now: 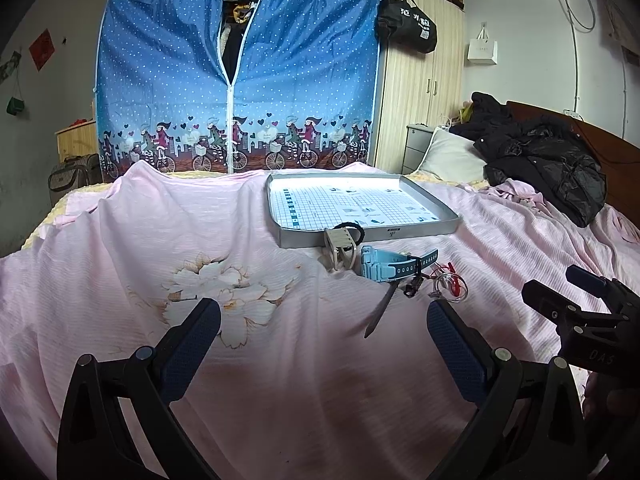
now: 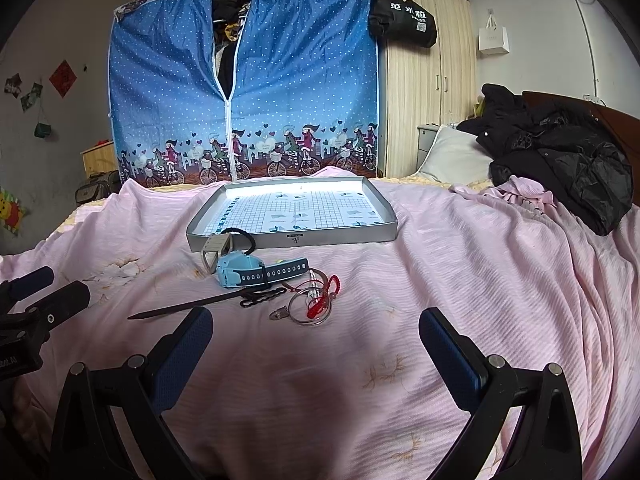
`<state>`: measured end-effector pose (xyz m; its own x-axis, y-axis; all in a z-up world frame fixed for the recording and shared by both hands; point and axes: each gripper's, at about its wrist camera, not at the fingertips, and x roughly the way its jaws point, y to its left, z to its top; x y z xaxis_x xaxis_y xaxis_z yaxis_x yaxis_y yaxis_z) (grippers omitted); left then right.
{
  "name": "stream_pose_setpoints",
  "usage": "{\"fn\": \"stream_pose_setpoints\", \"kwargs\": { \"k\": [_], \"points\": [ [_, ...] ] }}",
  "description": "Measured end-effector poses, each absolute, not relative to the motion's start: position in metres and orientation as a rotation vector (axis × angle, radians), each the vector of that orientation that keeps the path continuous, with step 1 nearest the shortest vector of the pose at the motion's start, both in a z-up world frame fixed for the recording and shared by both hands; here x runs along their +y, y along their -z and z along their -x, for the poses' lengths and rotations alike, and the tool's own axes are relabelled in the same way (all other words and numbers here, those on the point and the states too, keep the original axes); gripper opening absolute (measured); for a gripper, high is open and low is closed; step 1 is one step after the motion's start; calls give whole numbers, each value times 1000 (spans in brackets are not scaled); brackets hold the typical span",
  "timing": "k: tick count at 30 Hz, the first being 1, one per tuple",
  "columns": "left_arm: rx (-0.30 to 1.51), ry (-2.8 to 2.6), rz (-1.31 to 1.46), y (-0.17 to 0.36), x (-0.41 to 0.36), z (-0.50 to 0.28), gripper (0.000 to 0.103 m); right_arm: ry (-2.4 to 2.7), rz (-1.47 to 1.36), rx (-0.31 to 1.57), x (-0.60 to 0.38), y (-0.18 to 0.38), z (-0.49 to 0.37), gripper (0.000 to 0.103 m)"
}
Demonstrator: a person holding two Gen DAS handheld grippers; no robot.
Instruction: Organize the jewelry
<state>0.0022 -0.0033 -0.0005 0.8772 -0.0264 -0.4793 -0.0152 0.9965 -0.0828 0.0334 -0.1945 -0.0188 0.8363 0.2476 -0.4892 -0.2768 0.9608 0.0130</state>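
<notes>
My left gripper (image 1: 324, 330) is right up close, wide open, with nothing between its blue pads. My right gripper (image 2: 316, 334) is wide open too and holds nothing. Both hang just above the pink sheet (image 2: 460, 280) on the bed.

The jewelry sits in a little pile on the sheet, just past my right gripper and ahead and to the right of my left one. There is a light blue watch (image 2: 240, 272) with holes in its strap. A pale watch (image 2: 218, 246) leans next to it, on the left, right up against the tray. A black hair tie (image 2: 248, 240) loops behind the pale watch. A long dark strap (image 2: 192, 306) lies flat and points left. By it is a small black clip (image 2: 262, 296). A clear ring (image 2: 310, 306) lies on the right of the pile with a red curly cord (image 2: 326, 296) on it.

Just behind the pile is a flat grey tray (image 2: 344, 236) with squared paper inside. Nothing lies on the paper.

Farther off, a black coat (image 2: 560, 152) is heaped on the bed at the right. A blue dotted cloth closet (image 2: 300, 80) stands behind the bed, and a wooden closet (image 2: 420, 100) stands beside it.
</notes>
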Motion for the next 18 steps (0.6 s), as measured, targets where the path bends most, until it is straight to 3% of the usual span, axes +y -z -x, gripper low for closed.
{"fn": "stream_pose_setpoints", "kwargs": {
  "k": [18],
  "points": [
    [490,11,79,0,-3,0,101,-277,57,512,-194,19,-34,103]
  ]
}}
